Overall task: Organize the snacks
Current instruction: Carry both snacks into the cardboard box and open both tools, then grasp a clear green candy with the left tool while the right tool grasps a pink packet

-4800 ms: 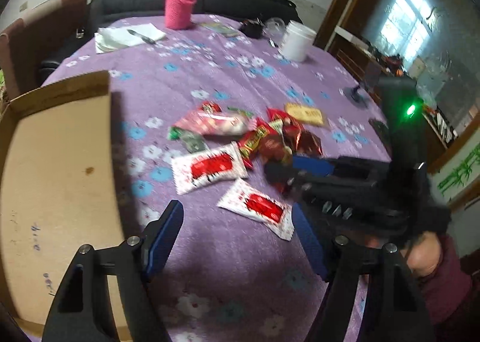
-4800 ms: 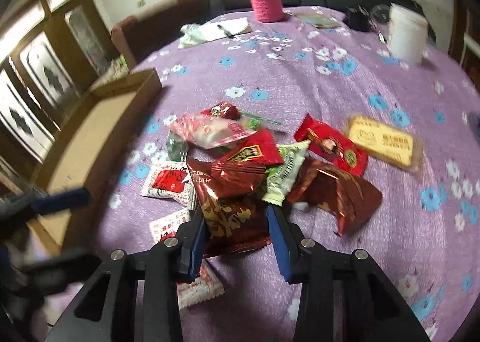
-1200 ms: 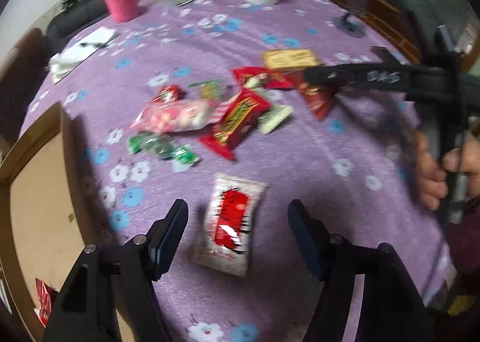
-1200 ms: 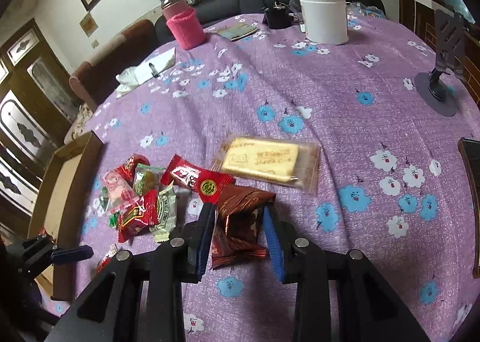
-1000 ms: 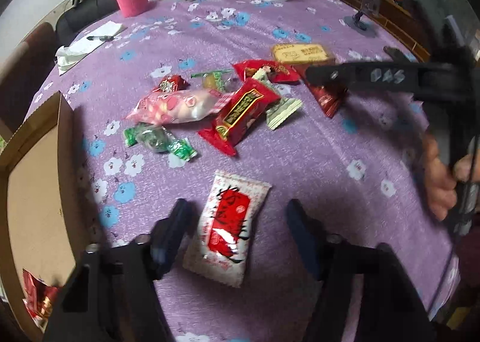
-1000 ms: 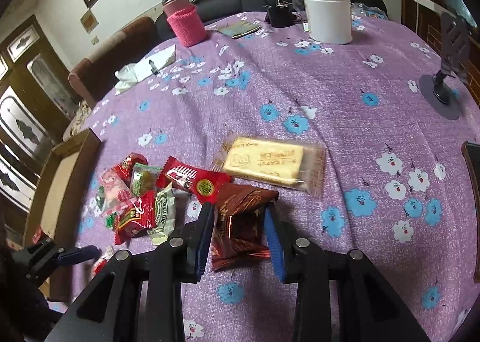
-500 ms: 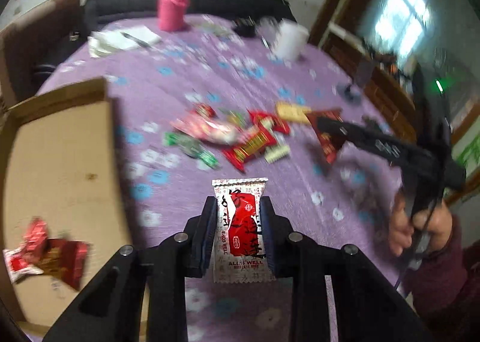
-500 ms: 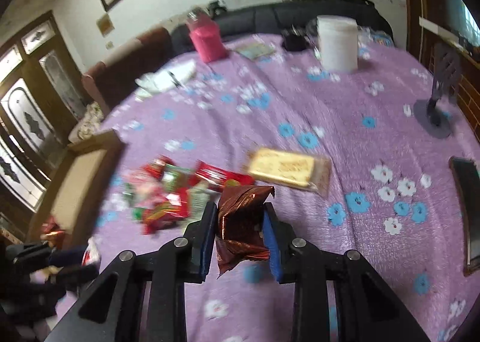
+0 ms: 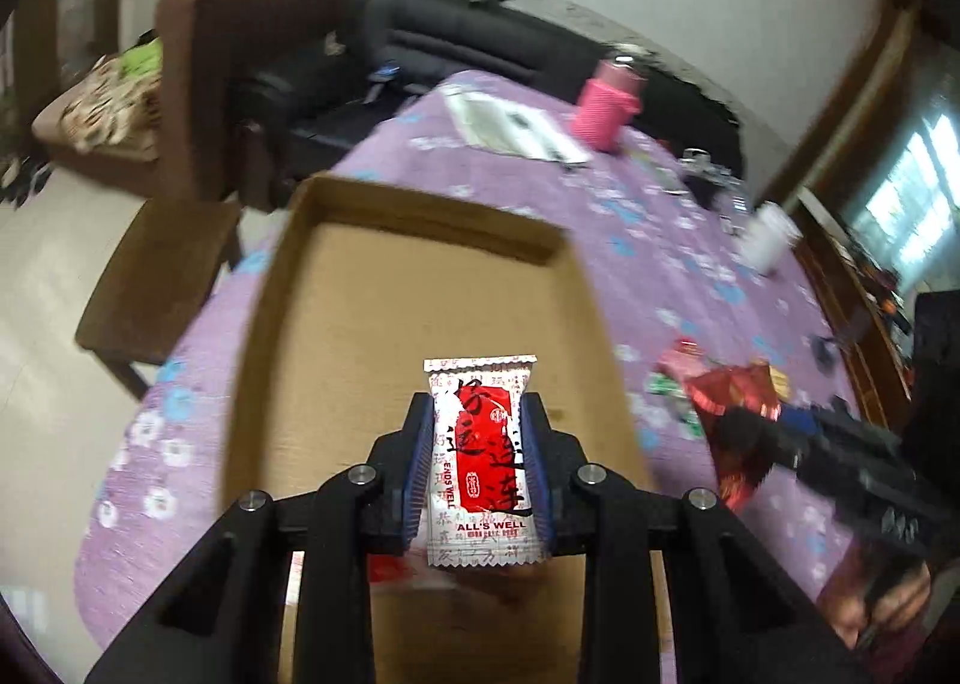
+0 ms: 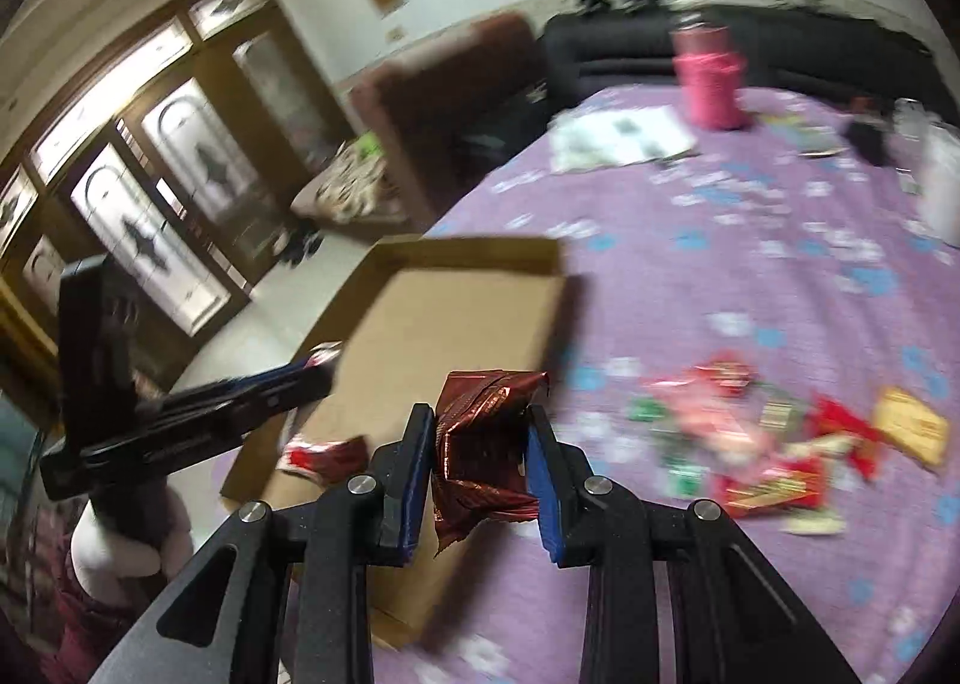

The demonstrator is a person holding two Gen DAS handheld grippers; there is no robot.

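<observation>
My left gripper (image 9: 478,432) is shut on a white and red snack packet (image 9: 482,459) and holds it above the open cardboard box (image 9: 414,312). My right gripper (image 10: 480,444) is shut on a crinkled dark red foil snack bag (image 10: 483,447) above the box's right edge (image 10: 540,336). The right gripper and its bag (image 9: 738,414) also show at the right of the left wrist view. The left gripper (image 10: 282,384) shows over the box in the right wrist view. A red packet (image 10: 327,456) lies in the box. Several loose snacks (image 10: 762,444) lie on the purple cloth.
A pink cup (image 10: 711,84), papers (image 10: 618,141) and a white jar (image 9: 768,243) stand on the far side of the table (image 10: 750,240). A brown chair (image 9: 240,72) and a black sofa (image 9: 480,54) are behind it. A small stool (image 9: 162,276) stands left of the table.
Both grippers have swung left with their snacks, from over the snack pile to over the cardboard box. The box now fills the middle of both views.
</observation>
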